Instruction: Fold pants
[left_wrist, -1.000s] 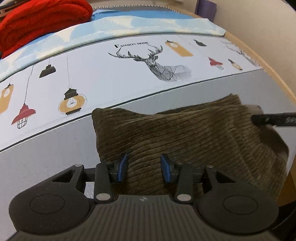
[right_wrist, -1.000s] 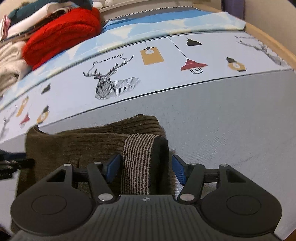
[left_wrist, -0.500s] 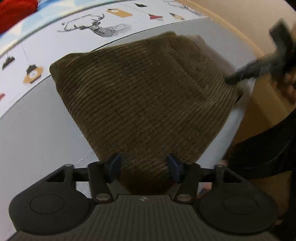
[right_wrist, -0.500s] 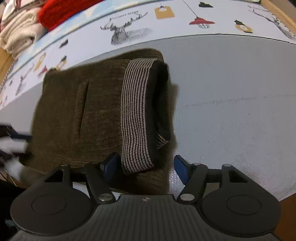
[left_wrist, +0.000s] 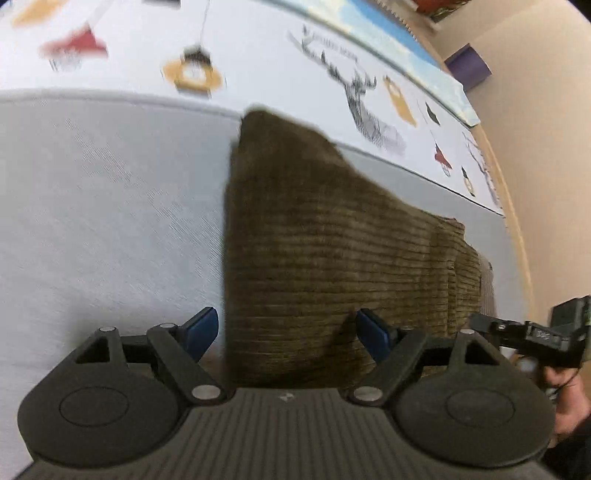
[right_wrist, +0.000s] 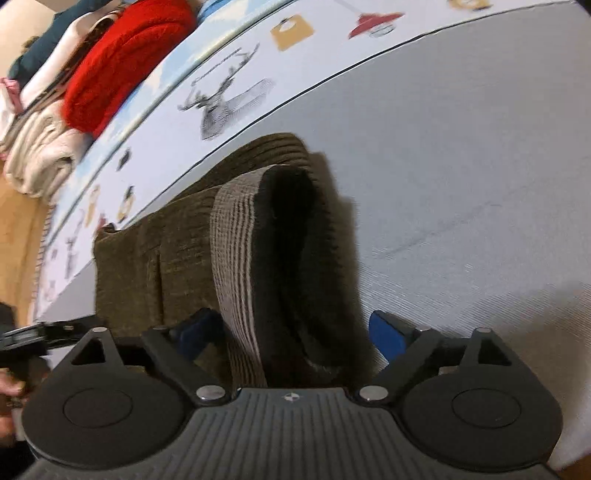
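The folded brown corduroy pants (left_wrist: 332, 251) lie on the grey cloth. My left gripper (left_wrist: 284, 332) is open, its blue pads on either side of the near left corner of the pants. In the right wrist view the pants (right_wrist: 173, 258) show their striped waistband (right_wrist: 236, 258) and dark opening. My right gripper (right_wrist: 295, 332) is open, its pads astride the waistband end. The right gripper also shows in the left wrist view (left_wrist: 532, 336), at the right edge, and the left gripper shows in the right wrist view (right_wrist: 40, 336).
A printed sheet with deer and lamps (left_wrist: 369, 103) covers the far part of the surface. Folded red (right_wrist: 125, 59) and cream (right_wrist: 37, 151) clothes are stacked at the back left. A wooden edge (left_wrist: 517, 206) runs along the right side.
Both grippers have opened wider and moved around the near edge of the pants. The left view has swung to the left corner, the right view closer to the waistband.
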